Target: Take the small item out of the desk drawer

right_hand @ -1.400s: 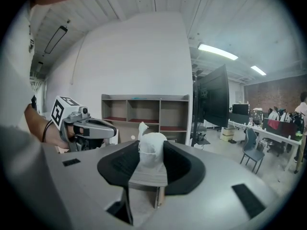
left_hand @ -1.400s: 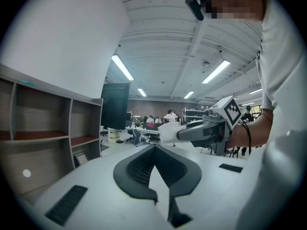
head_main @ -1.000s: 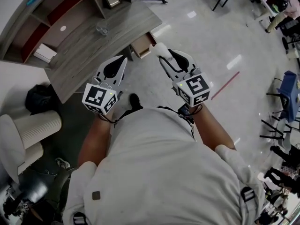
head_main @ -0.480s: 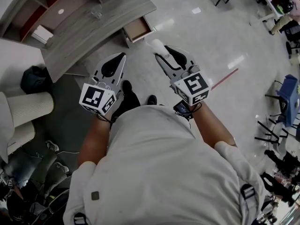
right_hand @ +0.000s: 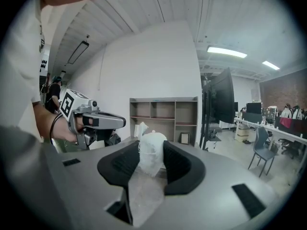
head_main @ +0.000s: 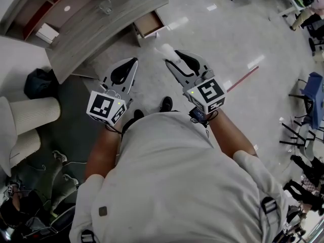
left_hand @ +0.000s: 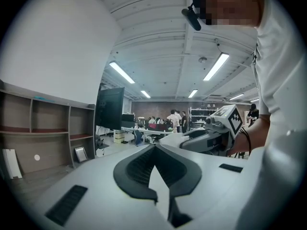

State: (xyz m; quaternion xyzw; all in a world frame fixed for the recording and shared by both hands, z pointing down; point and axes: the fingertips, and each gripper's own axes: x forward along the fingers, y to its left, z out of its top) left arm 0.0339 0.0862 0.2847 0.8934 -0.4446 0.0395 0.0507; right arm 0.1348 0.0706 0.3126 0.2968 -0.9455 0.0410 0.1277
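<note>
- The right hand-held gripper [head_main: 173, 58] squeezes a small white crumpled item [right_hand: 151, 156] between its two jaws.
- The item is out of the drawer [head_main: 149, 24]. It is held up over the shiny floor [head_main: 223, 29], well apart from the table [head_main: 96, 34].
- The left hand-held gripper [head_main: 132, 63] has its jaws closed together with nothing in them. It is also away from the table.
- The drawer sticks out open from the table's side.
- A clear glass [head_main: 105, 6] stands on the table top.
- Shelves [head_main: 48, 11] stand just behind the table.
</note>
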